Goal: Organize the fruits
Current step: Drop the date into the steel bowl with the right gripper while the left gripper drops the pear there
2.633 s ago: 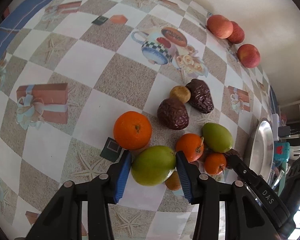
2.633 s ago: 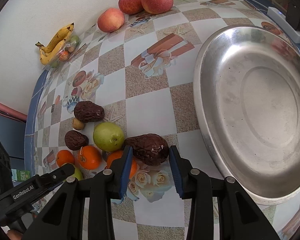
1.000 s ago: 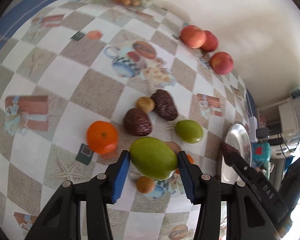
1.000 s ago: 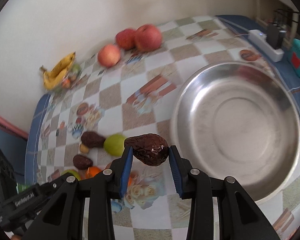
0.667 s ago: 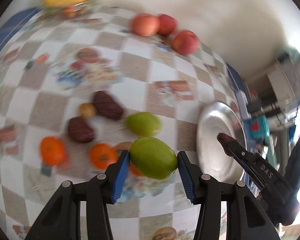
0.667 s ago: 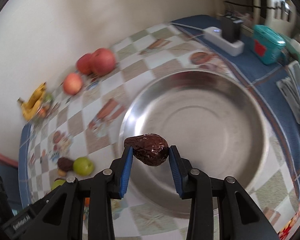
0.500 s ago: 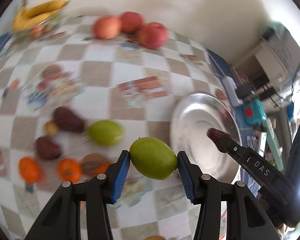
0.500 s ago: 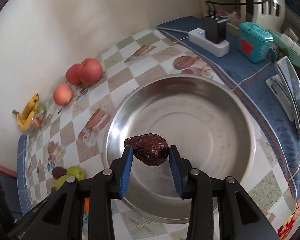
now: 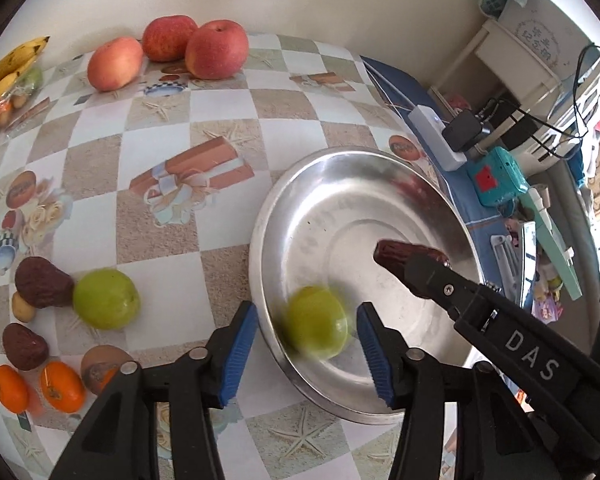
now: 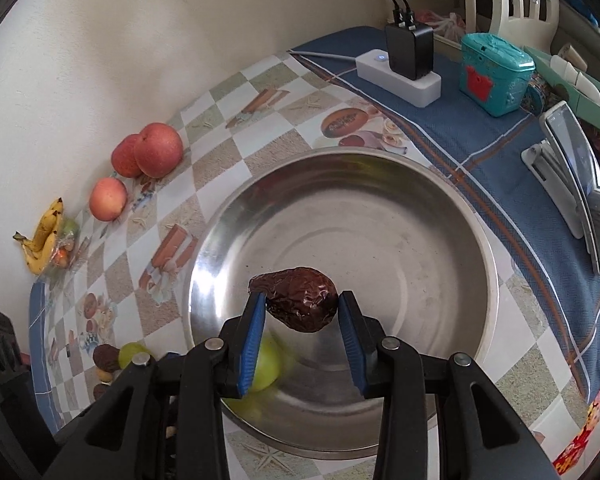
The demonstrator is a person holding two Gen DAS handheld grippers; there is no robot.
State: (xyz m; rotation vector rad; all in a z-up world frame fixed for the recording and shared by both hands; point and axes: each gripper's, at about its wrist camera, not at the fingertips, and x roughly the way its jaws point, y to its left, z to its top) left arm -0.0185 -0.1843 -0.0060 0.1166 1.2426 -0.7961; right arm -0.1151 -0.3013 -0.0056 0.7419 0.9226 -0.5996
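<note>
In the left wrist view the left gripper [image 9: 306, 354] stands at the bottom centre with its blue pads spread wide. A blurred green fruit [image 9: 315, 328] sits between them, touching neither, inside the near wall of the steel bowl [image 9: 278, 216]. From the lower right the right gripper [image 9: 418, 270] reaches in, its black finger lettered "DAS", with a dark wrinkled fruit [image 9: 396, 252] at its tip over the middle of the bowl. At lower left on the checked tablecloth [image 9: 160, 152] lie a second green fruit [image 9: 106, 299], two dark fruits and two oranges [image 9: 58, 386]; three apples [image 9: 216, 54] sit at the top by the wall.

In the right wrist view the right gripper [image 10: 302, 334] at bottom centre is clamped on the dark wrinkled fruit [image 10: 300, 304], held above the steel bowl [image 10: 452, 240]. The green fruit [image 10: 266, 366] shows blurred in the bowl behind the left pad. Bananas [image 10: 42, 236] lie at the left edge. At the upper right a black charger [image 10: 409, 50] sits plugged into a white power strip.
</note>
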